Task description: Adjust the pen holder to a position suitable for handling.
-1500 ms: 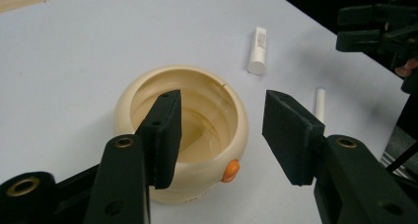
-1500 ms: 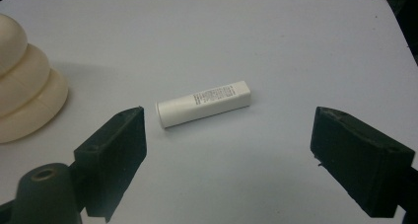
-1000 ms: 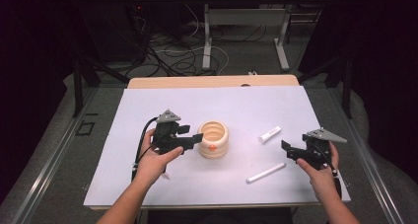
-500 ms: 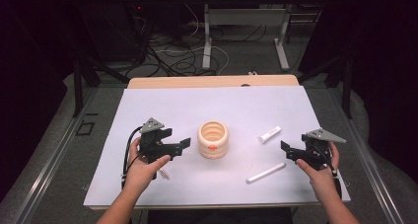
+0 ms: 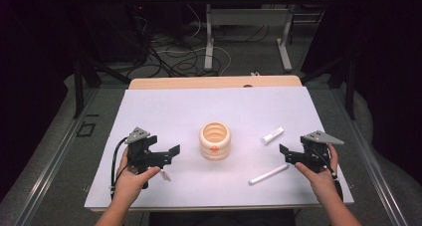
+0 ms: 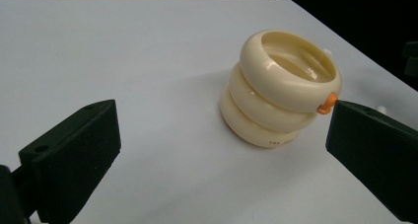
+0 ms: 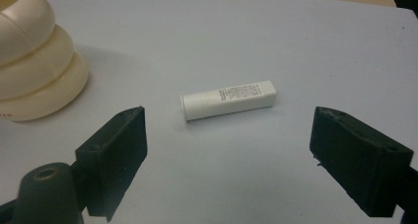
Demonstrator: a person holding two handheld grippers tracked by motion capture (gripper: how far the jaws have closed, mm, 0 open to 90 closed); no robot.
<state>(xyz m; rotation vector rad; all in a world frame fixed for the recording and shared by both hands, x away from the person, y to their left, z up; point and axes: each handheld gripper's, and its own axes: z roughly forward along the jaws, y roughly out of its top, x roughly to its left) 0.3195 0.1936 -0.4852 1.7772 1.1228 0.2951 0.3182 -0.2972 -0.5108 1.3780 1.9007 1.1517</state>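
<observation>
1. My left tool [image 5: 166, 154] sits low at the left of the high view, in my left hand [image 5: 130, 178], with its jaws spread wide and nothing between them.
2. My right tool [image 5: 288, 154] sits low at the right of that view, in my right hand [image 5: 318, 173]. Its jaws are also wide apart and empty.
3. Just under the left tool's jaws a small white piece [image 5: 164, 175] lies on the white tabletop [image 5: 174, 111]. It is too small for me to tell what it is.
4. In the left gripper view the two black jaws rise from the lower left and lower right corners. Beyond them, right of centre, stands the cream ringed cup [image 6: 278, 88], upright on the tabletop. It is made of three stacked rings, with an open mouth and a small orange tab [image 6: 326, 103] on its top ring. The tab appears just beside the tip of the right-hand jaw in that frame, though the cup lies farther off and clear of the jaws.
5. In the right gripper view a short white tube [image 7: 227, 99] lies on its side at the middle of the frame, beyond the gap between the jaws and apart from both. The cup shows at the upper left edge there.
6. In the high view a long white stick [image 5: 268, 174] lies at a slant just left of the right tool. The short tube lies above it in the frame.
7. The cup stands at the centre of the high view, between the two tools and touched by neither.
</observation>
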